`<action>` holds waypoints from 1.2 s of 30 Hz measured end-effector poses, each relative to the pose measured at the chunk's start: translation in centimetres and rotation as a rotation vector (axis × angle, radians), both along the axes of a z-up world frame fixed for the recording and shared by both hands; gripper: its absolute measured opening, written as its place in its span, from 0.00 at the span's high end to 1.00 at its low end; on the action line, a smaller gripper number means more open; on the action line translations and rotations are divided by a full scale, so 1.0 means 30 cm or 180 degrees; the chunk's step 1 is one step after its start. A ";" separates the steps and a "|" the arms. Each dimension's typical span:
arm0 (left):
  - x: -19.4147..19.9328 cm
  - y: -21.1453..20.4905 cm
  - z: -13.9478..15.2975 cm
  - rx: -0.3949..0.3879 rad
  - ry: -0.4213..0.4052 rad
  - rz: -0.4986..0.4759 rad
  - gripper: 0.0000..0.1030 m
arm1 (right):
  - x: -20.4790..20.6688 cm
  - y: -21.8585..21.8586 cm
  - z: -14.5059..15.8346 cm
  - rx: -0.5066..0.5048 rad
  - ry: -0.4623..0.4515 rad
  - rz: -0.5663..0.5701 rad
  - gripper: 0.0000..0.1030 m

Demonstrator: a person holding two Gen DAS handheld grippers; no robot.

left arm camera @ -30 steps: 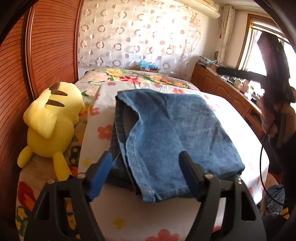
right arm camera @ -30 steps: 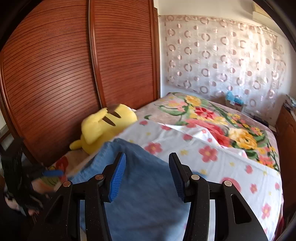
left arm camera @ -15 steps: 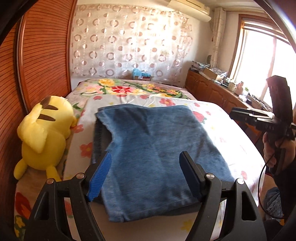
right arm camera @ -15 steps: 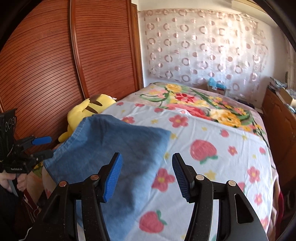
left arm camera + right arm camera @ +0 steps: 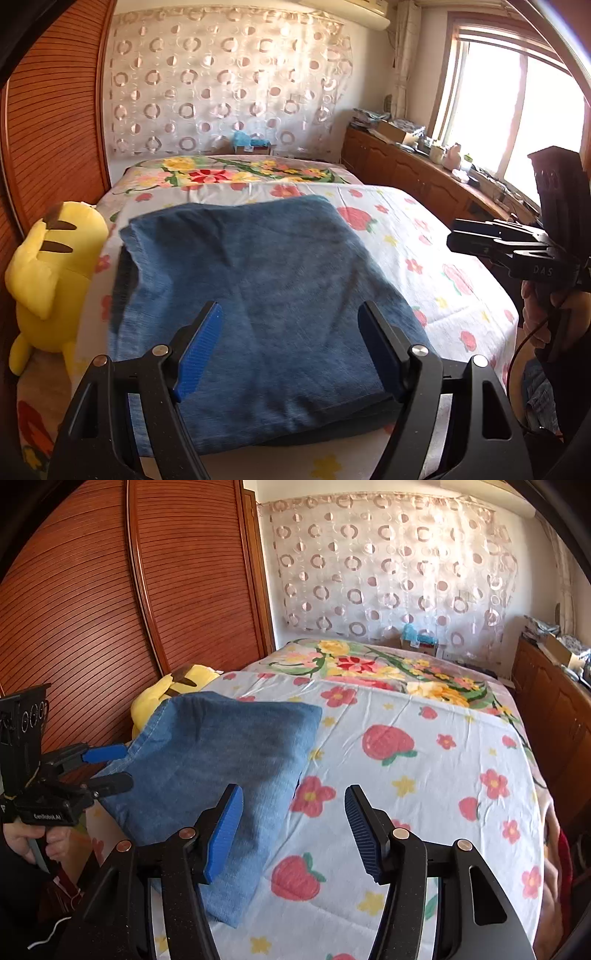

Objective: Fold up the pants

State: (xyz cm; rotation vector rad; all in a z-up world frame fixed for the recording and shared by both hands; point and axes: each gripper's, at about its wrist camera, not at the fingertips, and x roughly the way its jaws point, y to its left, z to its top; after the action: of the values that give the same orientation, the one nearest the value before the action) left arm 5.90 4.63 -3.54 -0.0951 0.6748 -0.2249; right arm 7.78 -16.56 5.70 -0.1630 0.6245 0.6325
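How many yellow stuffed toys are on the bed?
1. The yellow plush toy lies at the bed's edge by the wooden wardrobe doors, right beside the folded jeans. The jeans could hide something small behind them.

The folded pants (image 5: pixel 207 775) hide most of the yellow plush toy (image 5: pixel 173 690).
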 end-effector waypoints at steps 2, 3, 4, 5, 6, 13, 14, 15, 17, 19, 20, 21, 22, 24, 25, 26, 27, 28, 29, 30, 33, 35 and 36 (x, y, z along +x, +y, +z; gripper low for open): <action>0.005 -0.010 -0.023 -0.0001 0.0058 -0.0018 0.26 | -0.003 0.002 -0.016 0.0013 0.0039 0.0022 0.42; 0.007 -0.011 -0.031 0.0005 0.0077 -0.0010 0.26 | 0.000 0.005 -0.025 0.0010 0.0062 0.0024 0.42; 0.007 -0.011 -0.041 0.0002 0.0099 -0.0011 0.26 | 0.002 0.009 -0.033 0.0008 0.0081 0.0020 0.42; 0.008 -0.011 -0.051 -0.0003 0.0121 -0.0019 0.26 | 0.006 0.015 -0.044 0.0012 0.0104 0.0026 0.42; 0.006 -0.011 -0.060 0.0004 0.0141 -0.0018 0.26 | 0.010 0.022 -0.055 0.0006 0.0130 0.0049 0.42; -0.009 0.034 -0.136 0.0039 0.0269 0.0101 0.26 | 0.056 0.096 -0.135 -0.0058 0.0322 0.0133 0.42; -0.012 0.044 -0.148 0.0032 0.0288 0.0125 0.26 | 0.069 0.108 -0.144 -0.0073 0.0346 0.0132 0.42; -0.014 0.050 -0.157 0.0023 0.0296 0.0134 0.26 | 0.085 0.120 -0.156 -0.0092 0.0377 0.0130 0.42; -0.020 0.059 -0.167 0.0008 0.0291 0.0139 0.26 | 0.115 0.143 -0.181 -0.0124 0.0432 0.0158 0.42; -0.030 0.060 -0.171 0.0013 0.0247 0.0131 0.26 | 0.143 0.160 -0.197 -0.0135 0.0472 0.0168 0.42; -0.033 0.059 -0.173 0.0024 0.0241 0.0131 0.26 | 0.155 0.165 -0.204 -0.0135 0.0497 0.0178 0.42; -0.036 0.060 -0.175 0.0027 0.0237 0.0130 0.26 | 0.166 0.169 -0.210 -0.0123 0.0523 0.0177 0.42; -0.037 0.060 -0.174 0.0029 0.0234 0.0129 0.26 | 0.175 0.170 -0.213 -0.0106 0.0545 0.0177 0.42; -0.038 0.059 -0.173 0.0035 0.0228 0.0127 0.26 | 0.193 0.173 -0.213 -0.0099 0.0553 0.0175 0.42; -0.040 0.058 -0.173 0.0037 0.0227 0.0129 0.26 | 0.201 0.173 -0.214 -0.0099 0.0549 0.0178 0.42; -0.041 0.057 -0.173 0.0037 0.0225 0.0130 0.26 | 0.208 0.172 -0.213 -0.0101 0.0548 0.0178 0.42; -0.040 0.060 -0.173 0.0036 0.0225 0.0131 0.26 | 0.208 0.169 -0.215 -0.0100 0.0554 0.0176 0.42; -0.041 0.059 -0.173 0.0038 0.0225 0.0133 0.26 | 0.220 0.167 -0.216 -0.0097 0.0566 0.0173 0.42; -0.042 0.058 -0.172 0.0042 0.0224 0.0135 0.26 | 0.230 0.168 -0.218 -0.0095 0.0578 0.0168 0.42; -0.043 0.055 -0.172 0.0054 0.0222 0.0138 0.26 | 0.242 0.164 -0.218 -0.0085 0.0592 0.0167 0.42; -0.040 0.052 -0.171 0.0066 0.0221 0.0141 0.26 | 0.263 0.172 -0.227 -0.0070 0.0615 0.0175 0.41; -0.039 0.051 -0.172 0.0061 0.0221 0.0140 0.26 | 0.281 0.175 -0.230 -0.0046 0.0641 0.0178 0.40; -0.040 0.049 -0.171 0.0057 0.0221 0.0138 0.26 | 0.287 0.183 -0.234 -0.0037 0.0655 0.0181 0.40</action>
State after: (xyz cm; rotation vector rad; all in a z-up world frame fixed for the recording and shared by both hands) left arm 4.71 6.10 -8.68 -0.1006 0.7431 -0.1745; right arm 16.41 -11.08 -1.31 -0.1275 0.8241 0.7060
